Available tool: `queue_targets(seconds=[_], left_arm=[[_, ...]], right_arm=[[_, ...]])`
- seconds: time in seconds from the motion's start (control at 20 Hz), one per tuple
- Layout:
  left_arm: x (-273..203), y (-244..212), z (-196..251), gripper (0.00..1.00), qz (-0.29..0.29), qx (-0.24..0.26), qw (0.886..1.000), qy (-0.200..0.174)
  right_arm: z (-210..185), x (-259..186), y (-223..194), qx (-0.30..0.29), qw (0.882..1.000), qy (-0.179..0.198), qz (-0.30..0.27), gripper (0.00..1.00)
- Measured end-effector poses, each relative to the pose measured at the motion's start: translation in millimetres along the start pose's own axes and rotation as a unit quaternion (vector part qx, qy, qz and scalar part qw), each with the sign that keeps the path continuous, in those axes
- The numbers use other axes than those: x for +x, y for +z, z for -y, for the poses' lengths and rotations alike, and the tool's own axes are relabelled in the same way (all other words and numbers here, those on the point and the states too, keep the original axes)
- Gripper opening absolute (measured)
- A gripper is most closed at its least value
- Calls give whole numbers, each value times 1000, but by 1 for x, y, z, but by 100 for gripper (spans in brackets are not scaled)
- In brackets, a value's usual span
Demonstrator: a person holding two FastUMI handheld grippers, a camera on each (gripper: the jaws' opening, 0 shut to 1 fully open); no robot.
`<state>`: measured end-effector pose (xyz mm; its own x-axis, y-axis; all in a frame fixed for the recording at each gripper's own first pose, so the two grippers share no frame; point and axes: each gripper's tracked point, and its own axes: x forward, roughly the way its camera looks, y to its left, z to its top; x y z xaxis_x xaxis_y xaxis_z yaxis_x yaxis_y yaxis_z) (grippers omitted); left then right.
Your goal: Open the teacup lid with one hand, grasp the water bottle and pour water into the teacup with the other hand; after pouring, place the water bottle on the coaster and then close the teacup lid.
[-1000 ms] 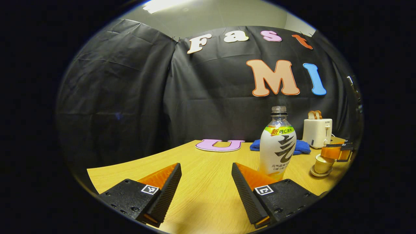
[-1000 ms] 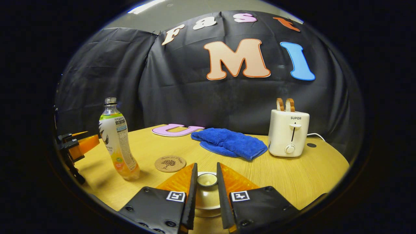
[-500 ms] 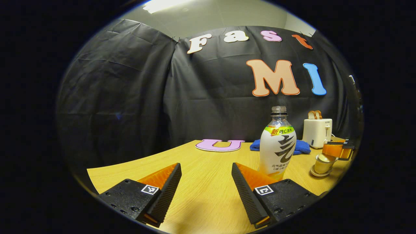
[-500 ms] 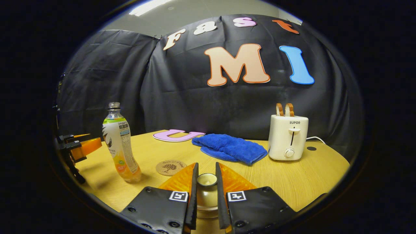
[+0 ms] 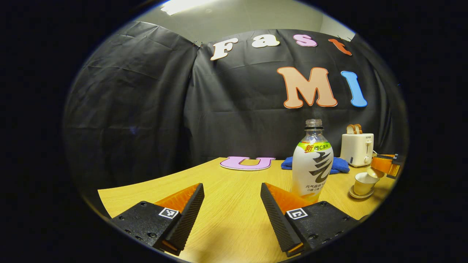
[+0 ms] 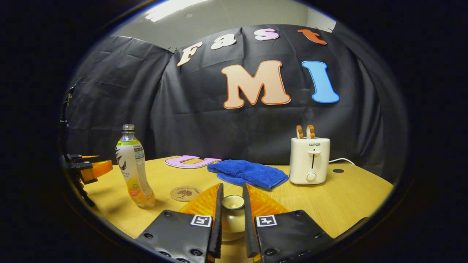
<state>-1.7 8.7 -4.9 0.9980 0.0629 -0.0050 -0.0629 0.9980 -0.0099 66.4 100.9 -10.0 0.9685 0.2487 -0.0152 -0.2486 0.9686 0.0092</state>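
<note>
The round wooden table (image 6: 347,204) is seen in both views, backed by the black cloth wall. On its far side a white toaster (image 6: 309,160) stands with two slices of bread in its slots, and a blue cloth (image 6: 248,174) lies just beside it. The uncapped water bottle (image 5: 312,162) stands upright on the table, a little pale orange liquid at its bottom; in the left gripper view it is placed just beyond the right finger of the left gripper (image 5: 232,199), whose fingers are spread wide with nothing between them, low over the wood. In the right gripper view the round cork coaster (image 6: 185,193) lies bare on the table between the bottle and the right gripper (image 6: 232,204). The fingers of the right gripper are closed narrowly on the knob of the teacup lid (image 6: 233,201), which is pinched from both sides. In the left gripper view the teacup (image 5: 365,181) is seen uncovered on its saucer (image 5: 360,195) near the table's right edge, with the lid held tilted above and just beside it.
</note>
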Motion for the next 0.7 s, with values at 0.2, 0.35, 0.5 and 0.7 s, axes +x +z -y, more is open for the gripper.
queue_targets(seconds=[0.2, 0.35, 0.5, 0.7], left_arm=[[0, 0, 0, 90, 0, 0, 1000, 0], [0, 0, 1, 88, 0, 0, 1000, -2], [-1, 0, 5, 90, 1, -1, 1000, -14], [-8, 0, 12, 91, 1, -2, 999, -36]], right_arm=[[14, -16, 2, -1, 1000, -21, 2, 29], [32, -32, 4, -1, 999, -50, 6, 30], [55, -48, 5, -2, 996, -85, 7, 29], [69, -60, 6, -3, 995, -102, 8, 29]])
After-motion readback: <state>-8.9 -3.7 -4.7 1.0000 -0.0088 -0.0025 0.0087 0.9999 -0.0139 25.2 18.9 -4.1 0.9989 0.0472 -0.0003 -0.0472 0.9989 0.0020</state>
